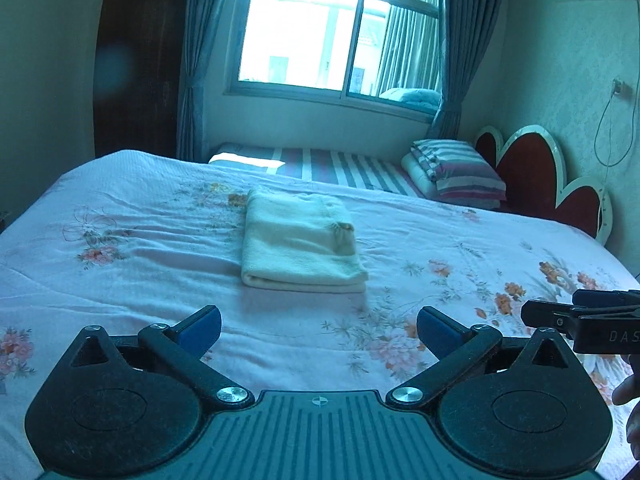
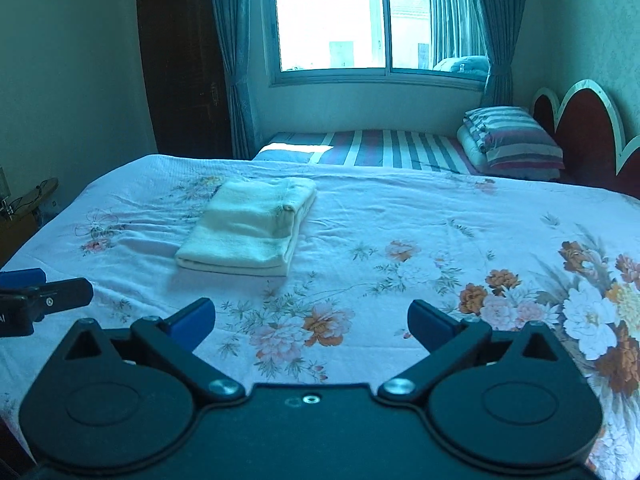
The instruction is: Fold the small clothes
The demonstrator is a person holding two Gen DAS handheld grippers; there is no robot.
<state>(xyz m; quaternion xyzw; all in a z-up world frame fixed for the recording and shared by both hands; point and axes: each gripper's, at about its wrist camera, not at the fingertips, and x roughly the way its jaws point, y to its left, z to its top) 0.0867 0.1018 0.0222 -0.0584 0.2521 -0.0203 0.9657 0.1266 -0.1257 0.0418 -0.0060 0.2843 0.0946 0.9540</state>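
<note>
Both claws hang above the near part of a bed, jaws spread wide apart with nothing between them. From its own camera, the left gripper point(image 1: 319, 330) shows blue pads point(image 1: 202, 328) over a floral bedspread point(image 1: 120, 264); the right gripper point(image 2: 311, 322) looks the same from its camera, empty over printed flowers. Each claw appears at the edge of the other's view, side by side and apart. Part of a person's hand point(image 1: 628, 390) shows at the far right edge of the left view.

A folded cream garment point(image 1: 300, 240) lies flat on the bedspread, a neat rectangle in several layers, farther away than both claws and touching neither. It sits straight ahead of the left claw and to the left of the right claw.

Beyond the floral bed is a striped mattress point(image 2: 384, 148) with a striped pillow point(image 2: 516, 140) at its right. A bright window point(image 2: 376, 16) with blue curtains point(image 2: 232, 60) fills the far wall, and a red scalloped headboard point(image 1: 532, 168) stands at the right.
</note>
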